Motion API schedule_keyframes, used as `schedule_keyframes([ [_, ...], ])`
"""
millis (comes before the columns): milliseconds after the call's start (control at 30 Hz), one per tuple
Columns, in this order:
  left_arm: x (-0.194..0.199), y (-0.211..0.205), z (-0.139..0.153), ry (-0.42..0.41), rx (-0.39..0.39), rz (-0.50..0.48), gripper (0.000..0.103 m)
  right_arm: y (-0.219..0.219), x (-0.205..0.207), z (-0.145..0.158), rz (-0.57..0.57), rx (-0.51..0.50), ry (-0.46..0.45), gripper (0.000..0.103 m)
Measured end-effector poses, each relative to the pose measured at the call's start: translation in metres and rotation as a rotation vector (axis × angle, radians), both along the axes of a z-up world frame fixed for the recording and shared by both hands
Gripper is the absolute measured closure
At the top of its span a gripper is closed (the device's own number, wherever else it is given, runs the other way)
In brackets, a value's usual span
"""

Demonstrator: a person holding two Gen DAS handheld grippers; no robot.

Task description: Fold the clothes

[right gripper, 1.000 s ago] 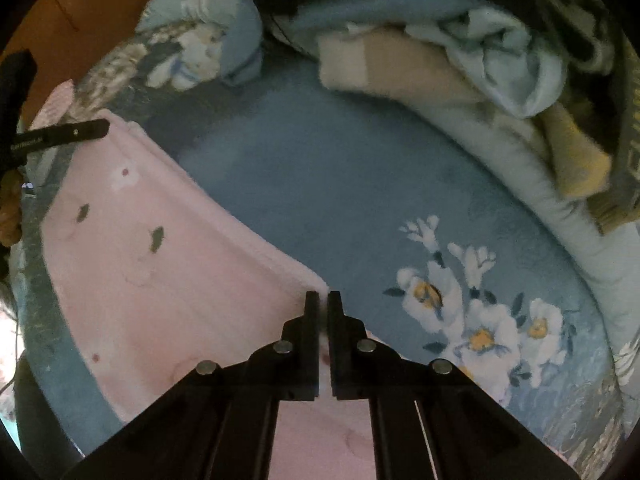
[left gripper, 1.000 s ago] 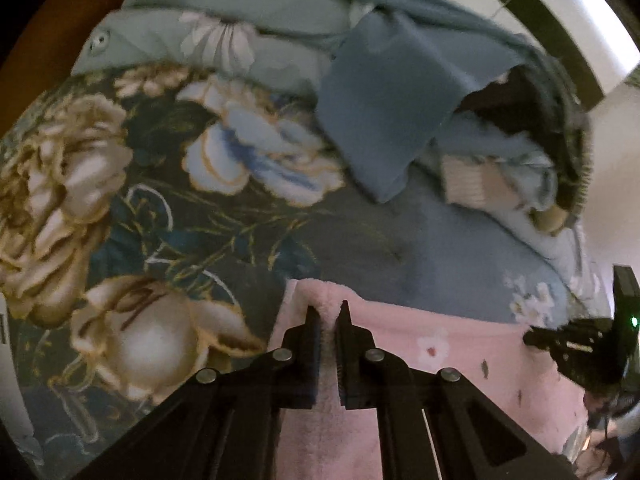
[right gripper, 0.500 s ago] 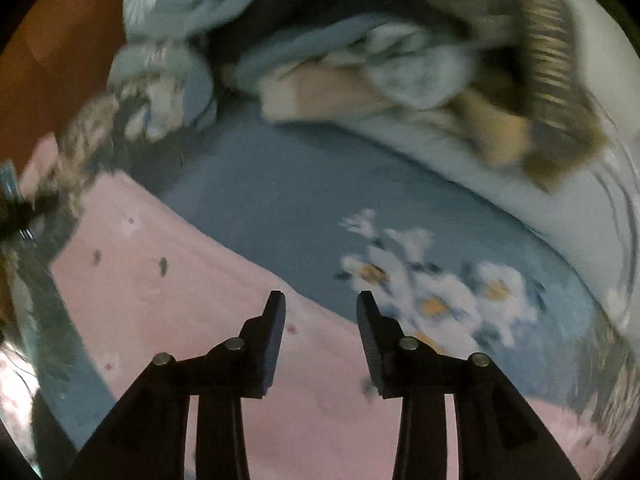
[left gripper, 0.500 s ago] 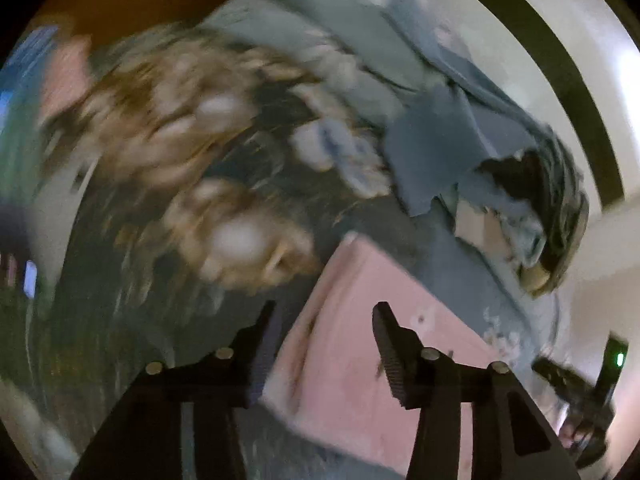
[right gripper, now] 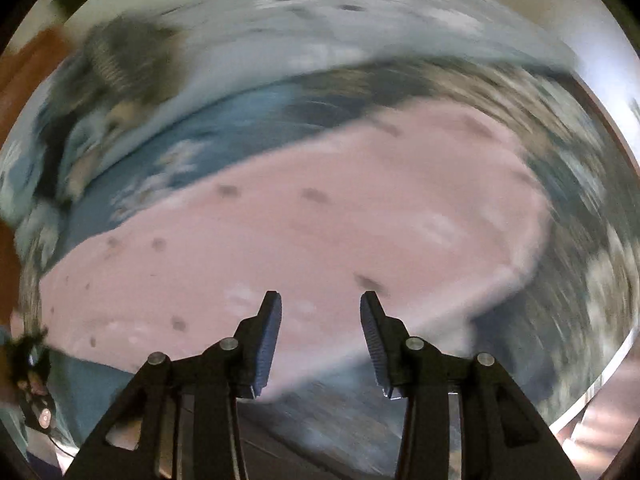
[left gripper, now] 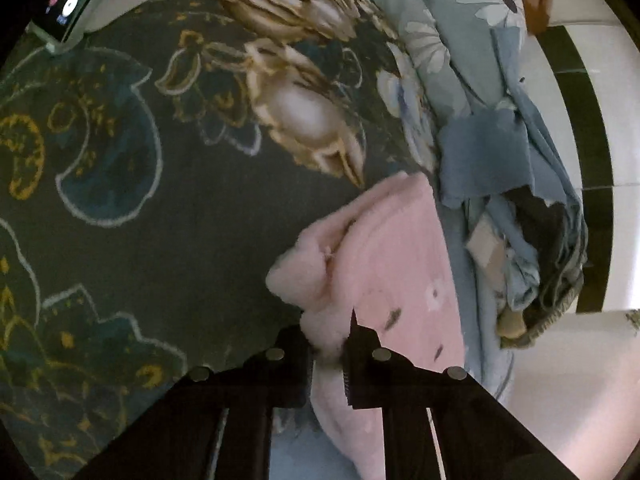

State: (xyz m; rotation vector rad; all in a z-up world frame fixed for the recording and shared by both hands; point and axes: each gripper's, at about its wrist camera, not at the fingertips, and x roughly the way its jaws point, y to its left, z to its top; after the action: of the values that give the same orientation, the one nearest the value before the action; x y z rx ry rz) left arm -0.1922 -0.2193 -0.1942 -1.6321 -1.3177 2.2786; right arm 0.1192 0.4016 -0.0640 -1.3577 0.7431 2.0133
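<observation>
Home bedroom: floral bedspread [left gripper: 168, 184], clothes pile [left gripper: 532, 248]

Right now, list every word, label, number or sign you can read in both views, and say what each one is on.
No text can be read.
Phone, top left of the left view: its screen shows small round icons, too small to read.
Pink garment: only printed flowers and dark specks, no lettering.
Floral bedspread: pattern only.
Right view: too blurred to read anything.
</observation>
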Motion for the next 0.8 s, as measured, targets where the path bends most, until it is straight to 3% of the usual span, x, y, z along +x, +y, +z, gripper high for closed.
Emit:
schedule_keyframes([
  [133,-0.007,0.015,0.034,0.055,-0.079,-0.02,0.093,0.028,0.072,0.002,-0.145,-0.028,0.035,0.061],
  [367,-0.01,0.06,0.106,0.197,-0.201,-0.124,0.093,0.055,0.122,-0.017,-0.261,-0.085,0.112,0.061],
  [433,-0.014,0.103,0.141,0.285,-0.266,-0.222,0.093,0.057,0.126,-0.025,-0.274,-0.104,0.128,0.061],
  [600,0.001,0.235,0.206,0.459,-0.305,-0.464,0.093,0.055,0.118,-0.039,-0.252,-0.146,0.176,0.061],
  [700,0.015,0.318,0.209,0.471,-0.307,-0.614,0.093,0.053,0.114,-0.042,-0.225,-0.155,0.201,0.061],
  [800,0.032,0.39,0.193,0.439,-0.343,-0.763,0.093,0.055,0.116,-0.046,-0.221,-0.157,0.221,0.061],
])
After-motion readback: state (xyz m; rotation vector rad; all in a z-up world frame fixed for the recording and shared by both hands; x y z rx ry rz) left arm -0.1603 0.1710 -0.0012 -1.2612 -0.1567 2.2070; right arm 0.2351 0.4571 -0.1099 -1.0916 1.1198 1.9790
